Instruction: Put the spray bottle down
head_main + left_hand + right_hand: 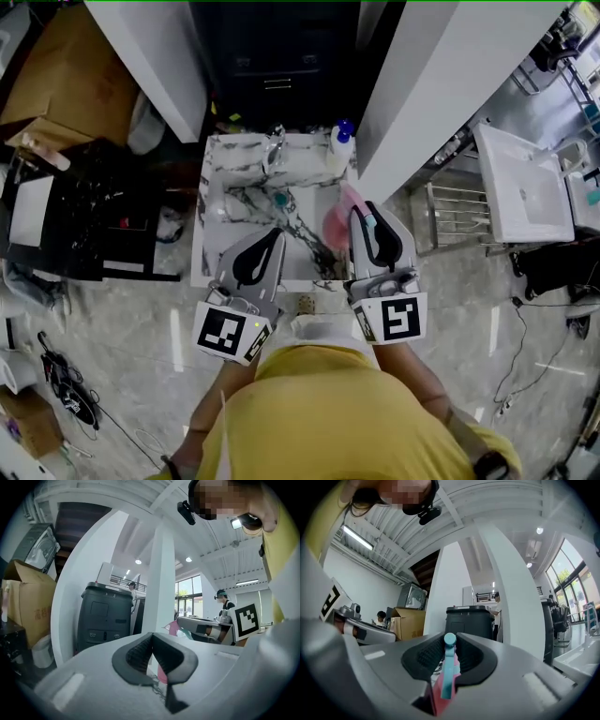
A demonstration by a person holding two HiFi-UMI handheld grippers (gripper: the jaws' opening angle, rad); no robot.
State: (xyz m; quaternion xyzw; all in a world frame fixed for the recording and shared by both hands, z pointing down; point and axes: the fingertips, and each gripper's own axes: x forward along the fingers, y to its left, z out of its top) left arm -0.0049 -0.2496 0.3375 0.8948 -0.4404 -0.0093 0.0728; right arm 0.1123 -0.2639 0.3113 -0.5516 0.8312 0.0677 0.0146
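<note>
Right gripper (364, 212) is clamping the spray bottle (336, 223) – in its own view the pads are pressing on the teal spray head, with the pink body hanging below the jaws. From the head view I am seeing the bottle over the right side of the marble sink (214, 161), held off the surface. Left gripper (277, 232) is carrying nothing – its jaws are meeting at the tips. A faucet (275, 146) and a white bottle with a blue cap (339, 146) are standing at the sink's back edge.
</note>
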